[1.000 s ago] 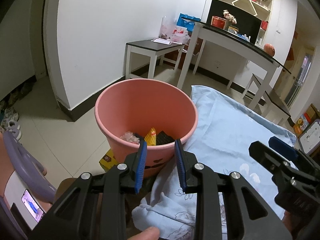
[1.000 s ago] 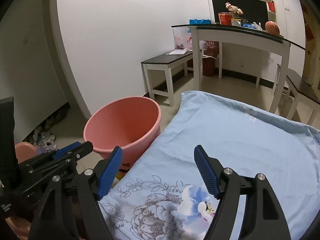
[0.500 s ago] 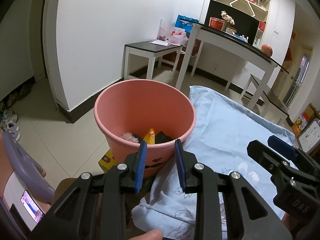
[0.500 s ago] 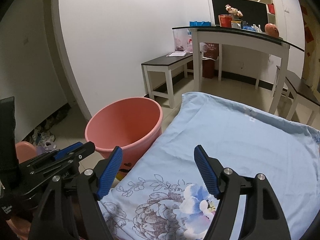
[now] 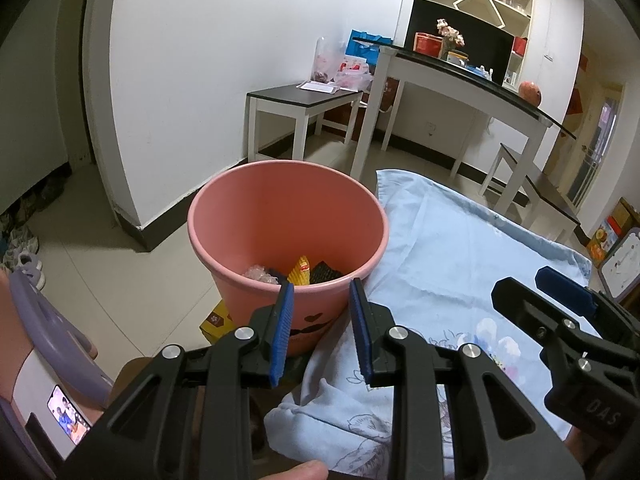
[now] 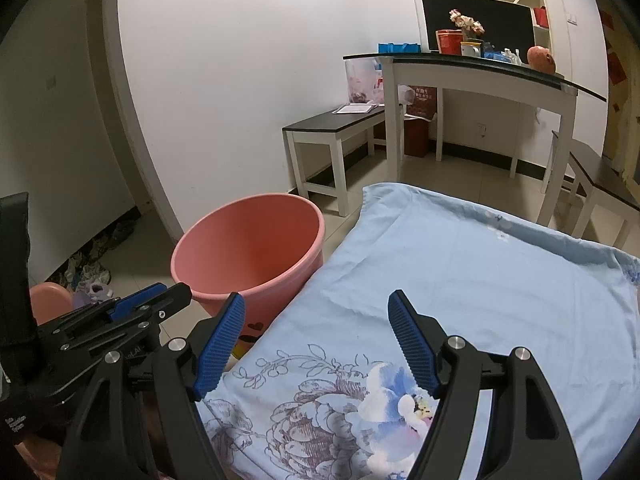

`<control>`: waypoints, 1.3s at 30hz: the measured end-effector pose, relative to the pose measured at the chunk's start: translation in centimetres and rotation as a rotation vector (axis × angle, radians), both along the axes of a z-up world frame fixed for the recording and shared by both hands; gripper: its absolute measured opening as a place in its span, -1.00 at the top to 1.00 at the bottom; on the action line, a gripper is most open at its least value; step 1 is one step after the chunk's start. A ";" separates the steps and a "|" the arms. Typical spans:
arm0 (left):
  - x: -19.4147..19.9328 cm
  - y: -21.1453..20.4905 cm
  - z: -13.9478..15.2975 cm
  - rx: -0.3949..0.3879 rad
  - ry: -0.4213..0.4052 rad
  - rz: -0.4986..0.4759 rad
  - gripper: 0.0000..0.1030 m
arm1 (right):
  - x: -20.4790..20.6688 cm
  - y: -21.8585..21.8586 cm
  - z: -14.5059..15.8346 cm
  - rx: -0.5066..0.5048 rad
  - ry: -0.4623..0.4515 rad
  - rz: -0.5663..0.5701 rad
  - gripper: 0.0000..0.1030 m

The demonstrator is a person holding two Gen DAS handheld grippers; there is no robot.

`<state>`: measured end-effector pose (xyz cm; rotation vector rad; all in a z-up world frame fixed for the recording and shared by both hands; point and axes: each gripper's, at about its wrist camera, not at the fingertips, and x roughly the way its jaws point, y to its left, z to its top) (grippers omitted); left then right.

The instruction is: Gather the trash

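A round pink plastic bucket (image 5: 288,236) stands on the tiled floor, its side touching the edge of a pale blue cloth with a printed flower pattern (image 6: 460,280) that covers the surface beside it. The trash lies at the bottom of that bucket: a crumpled clear plastic wrapper (image 5: 261,274), a yellow snack packet (image 5: 301,275) and a dark ribbed piece (image 5: 325,273), all close together against the near wall. A yellow cardboard box (image 5: 214,322) sits on the floor at the bucket's foot.

The left claw (image 5: 322,304) hangs just before the bucket's near rim, its blue ribbed pads a narrow gap apart and holding nothing. The right claw (image 6: 316,320) is over the flowered cloth, beside the bucket, spread wide and empty; its black frame also shows at the right edge of the left wrist view.

Beyond the bucket, against the white wall, stands a low dark-topped bench with white legs (image 6: 332,128), and behind that a taller white-legged, glass-topped bench (image 6: 480,70) carrying boxes, a cup and flowers.
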<state>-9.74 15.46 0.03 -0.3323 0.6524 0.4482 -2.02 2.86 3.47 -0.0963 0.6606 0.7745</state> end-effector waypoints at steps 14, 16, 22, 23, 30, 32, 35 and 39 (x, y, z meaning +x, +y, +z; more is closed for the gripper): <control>-0.2 0.1 0.4 0.002 -0.003 0.011 0.45 | -0.2 -0.3 -0.1 0.002 -0.006 0.000 -0.41; -0.3 0.2 0.5 0.004 -0.003 0.011 0.45 | -0.3 -0.3 0.0 0.003 -0.008 0.001 -0.41; -0.4 0.3 0.6 0.006 -0.002 0.011 0.45 | -0.4 -0.3 0.3 0.002 -0.010 0.001 -0.41; -0.3 0.1 0.6 0.004 -0.003 0.010 0.45 | -0.4 -0.4 0.2 0.003 -0.009 0.001 -0.41; -0.4 0.1 0.6 0.009 -0.002 0.011 0.45 | -0.4 -0.4 0.2 0.004 -0.009 0.001 -0.41; -0.4 0.1 0.6 0.008 -0.002 0.010 0.45 | -0.4 -0.4 0.2 0.001 -0.009 0.001 -0.41; -0.4 0.1 0.6 0.008 -0.001 0.011 0.45 | -0.4 -0.4 0.2 0.003 -0.009 0.001 -0.41; -0.3 -0.1 0.5 0.009 -0.002 0.012 0.45 | -0.4 -0.4 0.2 0.003 -0.010 0.000 -0.41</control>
